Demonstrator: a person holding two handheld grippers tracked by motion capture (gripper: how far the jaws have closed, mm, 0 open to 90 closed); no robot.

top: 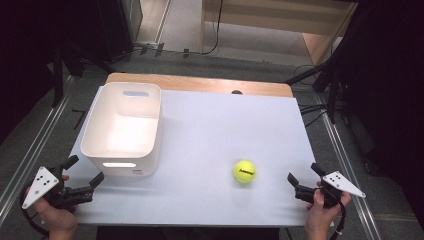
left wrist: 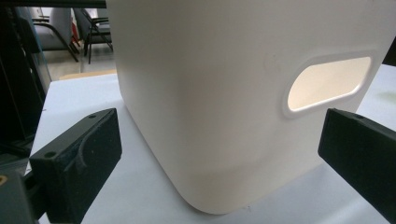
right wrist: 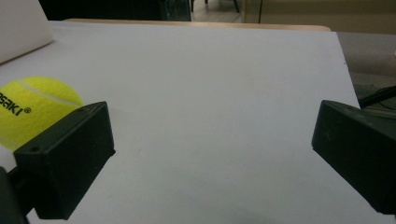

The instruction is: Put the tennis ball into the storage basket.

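While both grippers gape (left gripper [top: 84,171], right gripper [top: 304,174]), tennis ball [top: 244,171] beside white bin [top: 123,127].

**Open middle, bin blocking my left**

I see the white bin [top: 122,130] standing on the left part of the white table top [top: 225,130]; in the left gripper view its near corner [left wrist: 205,140] rises straight ahead of my left gripper [top: 85,170], whose jaws are spread wide near that corner, so no straight way forward there. My right gripper [top: 305,172], jaws apart too, faces bare table. The tennis ball [top: 244,171] lies near its left jaw [right wrist: 65,158], apart from it. Between ball and bin the surface is free.
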